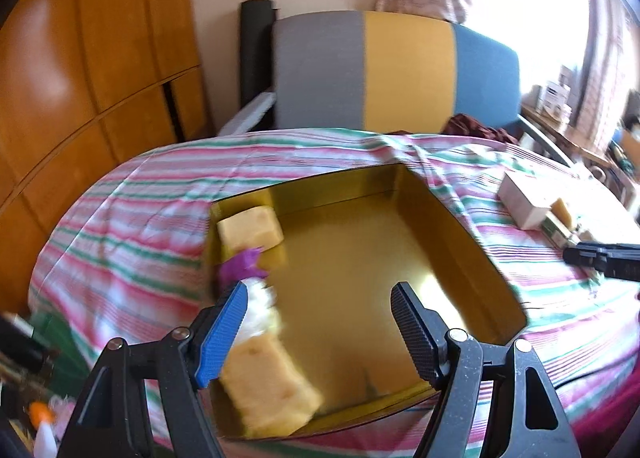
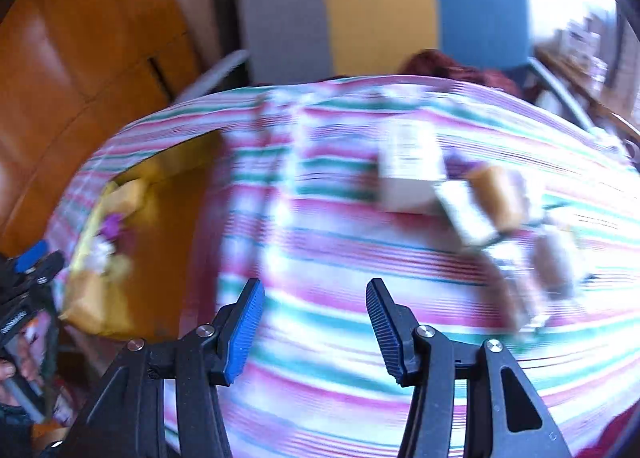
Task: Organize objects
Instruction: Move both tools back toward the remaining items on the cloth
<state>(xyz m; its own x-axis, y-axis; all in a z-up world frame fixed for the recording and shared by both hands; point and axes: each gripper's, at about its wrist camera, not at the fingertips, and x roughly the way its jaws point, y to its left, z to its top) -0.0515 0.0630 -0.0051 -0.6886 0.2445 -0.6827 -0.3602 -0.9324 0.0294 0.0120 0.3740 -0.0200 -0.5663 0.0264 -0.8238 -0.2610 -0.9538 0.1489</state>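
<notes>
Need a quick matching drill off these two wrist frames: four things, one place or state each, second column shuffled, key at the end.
Things:
1. shiny gold rectangular tin
2. yellow sponge block
3. pale pink cardboard box
4. left gripper

Places or states:
A. on the striped cloth, right of the tin
B. open, nothing held
C. in the tin's far left corner
D. open-topped, on the striped cloth

Pairs: 1-D, 2-C, 3-A, 4-B

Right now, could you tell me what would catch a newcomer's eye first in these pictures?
The shiny gold tin lies open in the middle of the striped bedcover, with yellow blocks along its left side. The left gripper hangs open over it, holding nothing. Behind the bed stands a chair banded grey, yellow and blue; small boxes wait on the cover to the right.
</notes>
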